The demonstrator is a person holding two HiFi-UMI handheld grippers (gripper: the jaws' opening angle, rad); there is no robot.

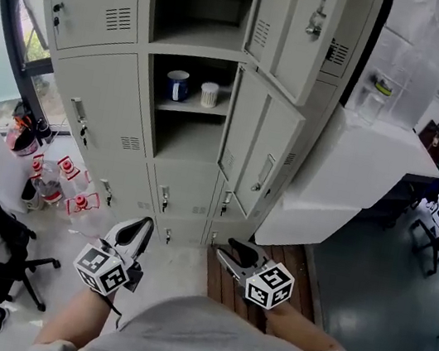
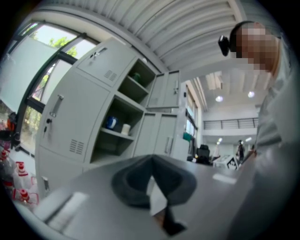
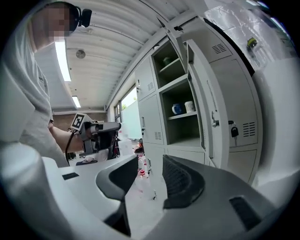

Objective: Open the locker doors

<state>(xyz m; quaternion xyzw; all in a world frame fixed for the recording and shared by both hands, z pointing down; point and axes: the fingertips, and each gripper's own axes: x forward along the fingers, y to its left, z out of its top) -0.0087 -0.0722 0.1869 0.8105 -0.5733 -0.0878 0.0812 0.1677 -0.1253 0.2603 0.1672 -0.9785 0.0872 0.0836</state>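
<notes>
Two doors in the middle stack of the lockers (image 1: 192, 52) are already open. The top door (image 1: 301, 25) and the door under it (image 1: 258, 148) both swing out to the right. In the lower open space a blue cup (image 1: 176, 85) and a white cup (image 1: 209, 94) sit side by side on a shelf. The rest looks shut. The big left doors (image 1: 102, 103) are closed, and so are the small doors (image 1: 187, 194) near the floor. So I think the job is partly done, with more doors left to open.

Both tools hang low, well apart from the lockers, and touch no door. The left gripper (image 1: 141, 228) has its jaws pinched together with nothing in them. The right gripper (image 1: 226, 249) has its jaws wide, and only floor shows in the gap. The lockers stand ahead of both pairs of jaws, and the small doors are the nearest.

Off to the left of the left jaws stand some bottles (image 1: 55, 179) with red and white on them. Further left is a black chair (image 1: 1, 245). To the right of the right jaws is a white cabinet (image 1: 356, 165). The two open doors stick out ahead of the right jaws. They could get in the way of a reach on that side.
</notes>
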